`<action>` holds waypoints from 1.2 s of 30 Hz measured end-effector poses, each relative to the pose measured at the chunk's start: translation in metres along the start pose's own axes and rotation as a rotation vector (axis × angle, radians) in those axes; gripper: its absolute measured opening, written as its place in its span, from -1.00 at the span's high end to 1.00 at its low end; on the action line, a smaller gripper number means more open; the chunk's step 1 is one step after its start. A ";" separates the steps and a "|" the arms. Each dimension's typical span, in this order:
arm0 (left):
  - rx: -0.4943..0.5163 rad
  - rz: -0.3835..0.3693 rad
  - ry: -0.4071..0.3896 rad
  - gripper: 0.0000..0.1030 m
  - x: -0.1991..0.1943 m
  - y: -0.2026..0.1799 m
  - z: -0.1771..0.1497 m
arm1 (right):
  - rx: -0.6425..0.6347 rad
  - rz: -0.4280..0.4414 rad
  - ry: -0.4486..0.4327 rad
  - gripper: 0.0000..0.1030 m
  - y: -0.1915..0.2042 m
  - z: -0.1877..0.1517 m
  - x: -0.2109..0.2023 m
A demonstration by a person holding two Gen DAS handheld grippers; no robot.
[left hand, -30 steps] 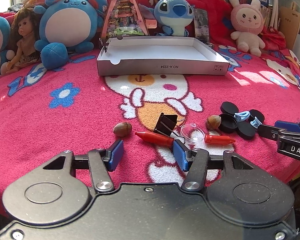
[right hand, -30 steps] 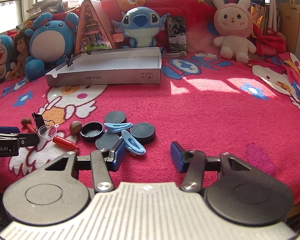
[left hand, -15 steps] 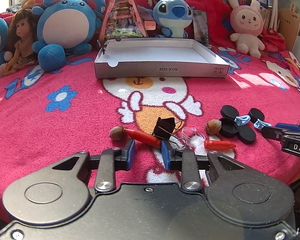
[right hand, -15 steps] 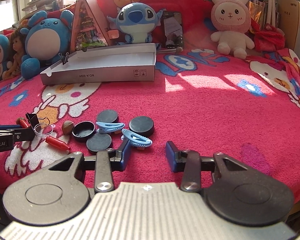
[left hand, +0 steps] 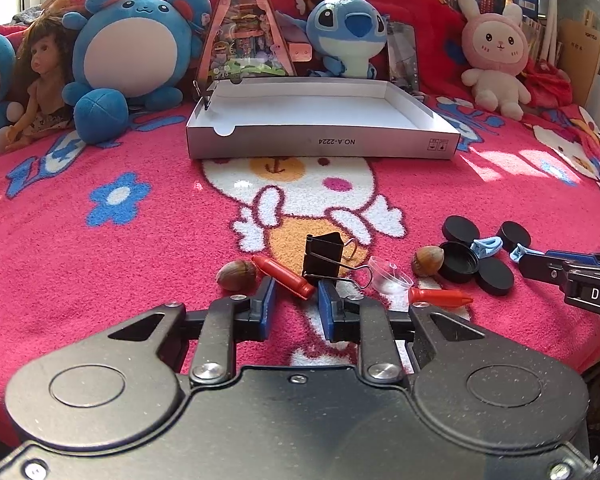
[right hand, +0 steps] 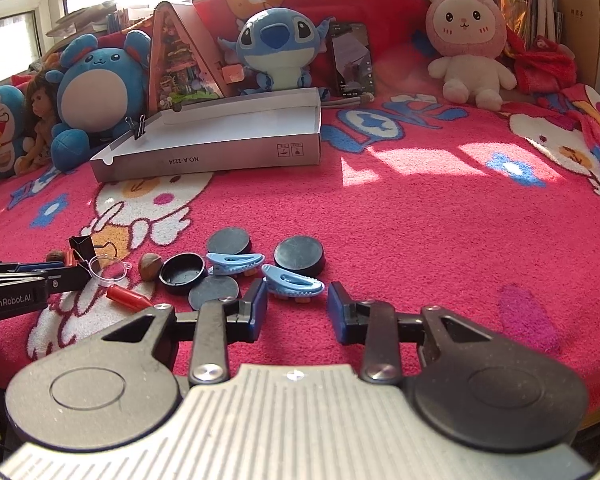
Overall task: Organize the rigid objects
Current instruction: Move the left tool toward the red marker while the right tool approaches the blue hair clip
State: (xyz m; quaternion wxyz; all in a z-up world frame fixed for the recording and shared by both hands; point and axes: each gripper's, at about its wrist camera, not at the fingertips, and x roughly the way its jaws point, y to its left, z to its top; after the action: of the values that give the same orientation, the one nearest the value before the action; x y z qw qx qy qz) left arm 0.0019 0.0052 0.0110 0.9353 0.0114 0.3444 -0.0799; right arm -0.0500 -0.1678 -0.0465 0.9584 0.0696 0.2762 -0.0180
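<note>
On the pink blanket lies a red crayon [left hand: 284, 276] between a nut [left hand: 236, 275] and a black binder clip [left hand: 324, 254]. My left gripper [left hand: 296, 300] is closing, and its blue pads pinch the crayon's blunt end. A clear little cup [left hand: 390, 274], a second crayon [left hand: 440, 297] and another nut [left hand: 429, 261] lie to the right. My right gripper [right hand: 296, 300] is closing too. A blue hair clip [right hand: 294, 282] lies crosswise at its fingertips, with a sliver of gap at the right pad. A second blue clip [right hand: 236, 261] sits among black round caps [right hand: 182, 273].
An open white cardboard box [left hand: 320, 146] stands at the back centre, with a small binder clip [right hand: 137, 126] on its left corner. Plush toys [left hand: 136, 48], a doll [left hand: 40, 80] and a phone [right hand: 353, 60] line the back. The left gripper's fingers [right hand: 60, 276] reach in at the right view's left edge.
Both grippers' jaws have narrowed a lot. The left pads came in onto the red crayon's end. The right pads drew in around the blue hair clip.
</note>
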 end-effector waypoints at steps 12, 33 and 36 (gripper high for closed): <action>0.027 0.043 -0.023 0.19 0.004 -0.001 -0.001 | -0.008 0.013 -0.001 -0.05 0.008 0.005 0.009; 0.113 0.054 -0.062 -0.12 0.011 -0.002 -0.002 | -0.034 0.000 -0.005 -0.15 0.014 0.004 0.015; 0.142 0.045 -0.074 -0.19 0.015 -0.002 -0.002 | -0.025 -0.018 -0.020 -0.17 0.014 0.003 0.014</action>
State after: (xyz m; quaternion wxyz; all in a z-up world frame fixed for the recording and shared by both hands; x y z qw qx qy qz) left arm 0.0111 0.0011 0.0001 0.9459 0.0825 0.3026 -0.0834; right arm -0.0354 -0.1544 -0.0503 0.9617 0.0552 0.2674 -0.0238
